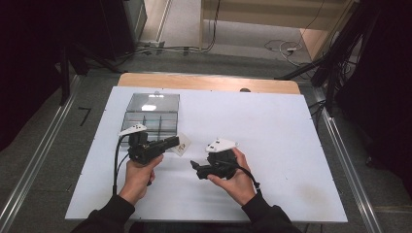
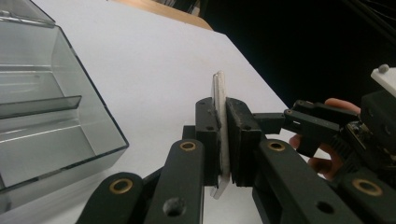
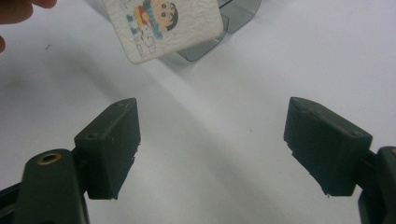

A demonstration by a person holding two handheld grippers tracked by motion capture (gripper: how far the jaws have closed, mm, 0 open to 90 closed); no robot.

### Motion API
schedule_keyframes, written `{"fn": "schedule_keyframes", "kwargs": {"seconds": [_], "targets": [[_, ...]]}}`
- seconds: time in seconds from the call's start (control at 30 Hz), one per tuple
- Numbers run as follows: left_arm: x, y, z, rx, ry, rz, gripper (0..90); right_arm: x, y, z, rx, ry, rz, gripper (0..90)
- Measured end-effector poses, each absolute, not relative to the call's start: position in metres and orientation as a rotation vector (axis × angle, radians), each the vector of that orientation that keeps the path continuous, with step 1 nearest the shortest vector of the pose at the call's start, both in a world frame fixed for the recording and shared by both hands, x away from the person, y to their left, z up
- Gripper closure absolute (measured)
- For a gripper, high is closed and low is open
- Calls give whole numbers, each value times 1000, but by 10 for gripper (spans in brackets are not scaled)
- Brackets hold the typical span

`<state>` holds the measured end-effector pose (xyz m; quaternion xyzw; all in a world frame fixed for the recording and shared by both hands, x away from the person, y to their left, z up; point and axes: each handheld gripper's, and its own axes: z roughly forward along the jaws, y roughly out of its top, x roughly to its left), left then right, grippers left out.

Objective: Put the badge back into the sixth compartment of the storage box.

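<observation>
A small white card (image 1: 181, 144) with a cartoon figure printed on it (image 3: 163, 23) is held on edge just above the white table (image 1: 272, 131). My left gripper (image 1: 174, 142) is shut on it, and in the left gripper view the two black pads (image 2: 242, 135) press on both faces of the thin card (image 2: 219, 100). My right gripper (image 1: 195, 168) sits a little to the right, pointing toward the card. Its jaws (image 3: 210, 140) stand wide apart with only bare table between them. The right gripper (image 2: 306, 123) also shows beside the card in the left gripper view.
A clear plastic box (image 1: 150, 114) with compartments and a raised lid stands just behind the left gripper; its corner (image 2: 93, 140) lies close to the jaws. Both hands reach in from the table's near edge. Cables lie on the floor beyond the table.
</observation>
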<state>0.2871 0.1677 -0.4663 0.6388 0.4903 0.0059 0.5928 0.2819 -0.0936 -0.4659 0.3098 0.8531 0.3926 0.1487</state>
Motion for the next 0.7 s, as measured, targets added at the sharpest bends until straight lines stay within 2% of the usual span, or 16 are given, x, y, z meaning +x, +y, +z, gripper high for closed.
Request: {"fn": "schedule_keyframes", "kwargs": {"seconds": [0.7], "targets": [[298,182,-463,1442,1184,90,848,288,-133,-468,983,2409,1095,170]]}}
